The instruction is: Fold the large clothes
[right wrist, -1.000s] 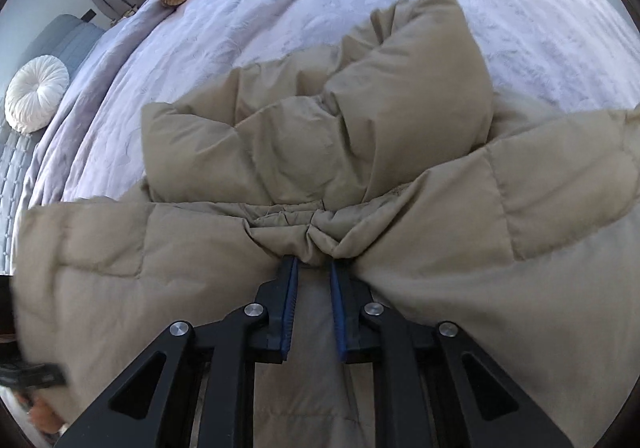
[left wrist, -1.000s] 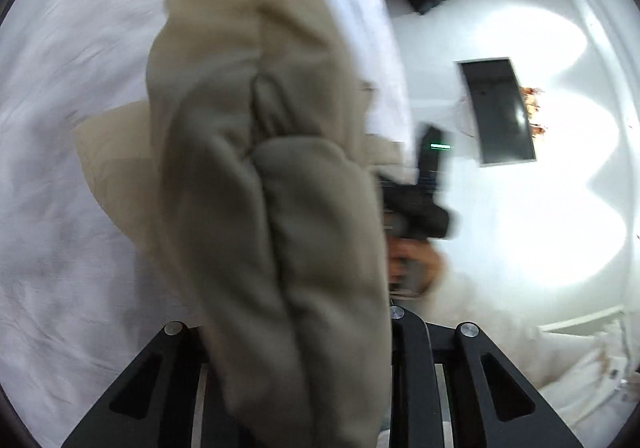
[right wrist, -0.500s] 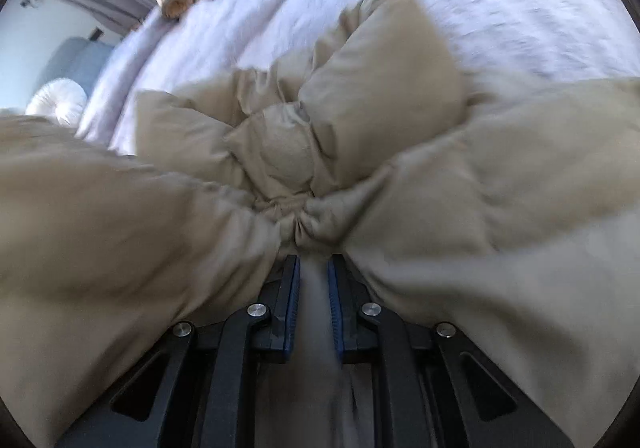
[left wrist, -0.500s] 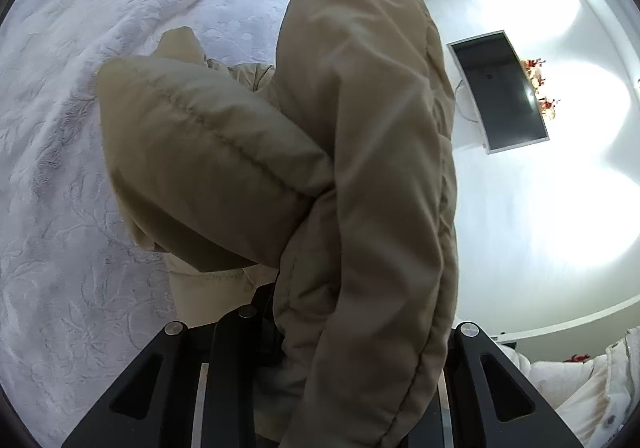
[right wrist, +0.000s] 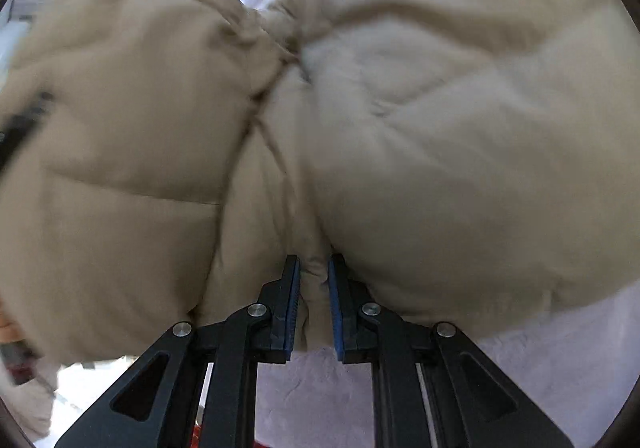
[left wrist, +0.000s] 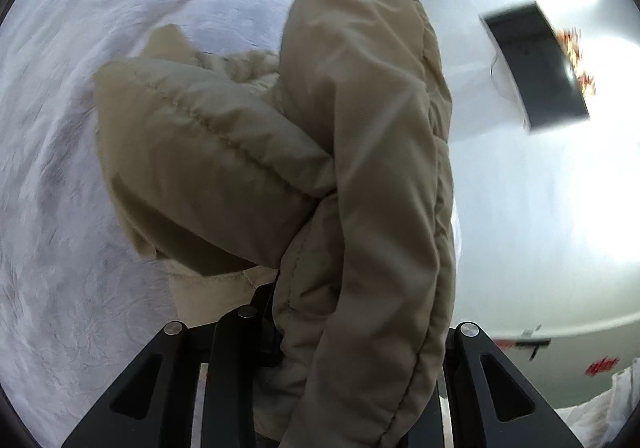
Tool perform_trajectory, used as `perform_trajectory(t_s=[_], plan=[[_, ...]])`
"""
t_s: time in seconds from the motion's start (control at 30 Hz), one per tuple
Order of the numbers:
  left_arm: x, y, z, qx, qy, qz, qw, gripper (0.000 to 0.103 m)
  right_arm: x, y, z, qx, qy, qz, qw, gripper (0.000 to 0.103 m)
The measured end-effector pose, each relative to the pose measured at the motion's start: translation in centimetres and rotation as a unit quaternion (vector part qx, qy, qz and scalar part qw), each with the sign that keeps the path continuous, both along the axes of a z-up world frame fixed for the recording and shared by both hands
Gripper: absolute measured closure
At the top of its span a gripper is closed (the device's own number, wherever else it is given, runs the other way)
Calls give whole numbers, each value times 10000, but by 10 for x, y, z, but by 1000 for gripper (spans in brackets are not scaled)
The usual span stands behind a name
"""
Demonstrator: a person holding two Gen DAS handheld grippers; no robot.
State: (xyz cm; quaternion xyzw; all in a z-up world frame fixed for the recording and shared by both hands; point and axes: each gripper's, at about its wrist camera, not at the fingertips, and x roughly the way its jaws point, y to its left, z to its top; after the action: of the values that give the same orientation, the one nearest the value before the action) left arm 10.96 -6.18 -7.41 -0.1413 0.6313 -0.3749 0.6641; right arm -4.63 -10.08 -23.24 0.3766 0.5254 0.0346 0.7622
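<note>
Padded jacket point(right wrist: 440, 128) pinched in right claw point(right wrist: 314, 272), seemingly lifted.

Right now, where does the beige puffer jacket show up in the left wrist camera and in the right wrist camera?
Left wrist view: the beige puffer jacket fills the centre, draped over the left tool from the bottom edge to the top.
Right wrist view: the jacket fills nearly the whole picture, a fold pinched in the right tool.
Shared landmark: the pale lavender bedspread, left in the left view, along the bottom in the right.
</note>
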Motion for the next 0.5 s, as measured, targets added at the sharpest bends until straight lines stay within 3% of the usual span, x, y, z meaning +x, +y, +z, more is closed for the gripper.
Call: perform_trajectory(t_s=[0.07, 0.2, 0.37, 0.5], plan=[[-5, -30, 8, 151, -229, -385, 9989, 73, -2, -10, -12, 453, -5, -173, 9988, 89], [-9, -81, 9, -303, -167, -880, 9955, 36, -12, -27, -23, 1153, -65, -384, 9926, 91], [-6, -130, -4, -745, -96, -1168, 9903, 36, -32, -50, -11, 1495, -128, -530, 9873, 91], [1, -166, -28, -955, 286, -1089, 9891, 36, -62, -90, 21, 1209, -255, -765, 9894, 87]])
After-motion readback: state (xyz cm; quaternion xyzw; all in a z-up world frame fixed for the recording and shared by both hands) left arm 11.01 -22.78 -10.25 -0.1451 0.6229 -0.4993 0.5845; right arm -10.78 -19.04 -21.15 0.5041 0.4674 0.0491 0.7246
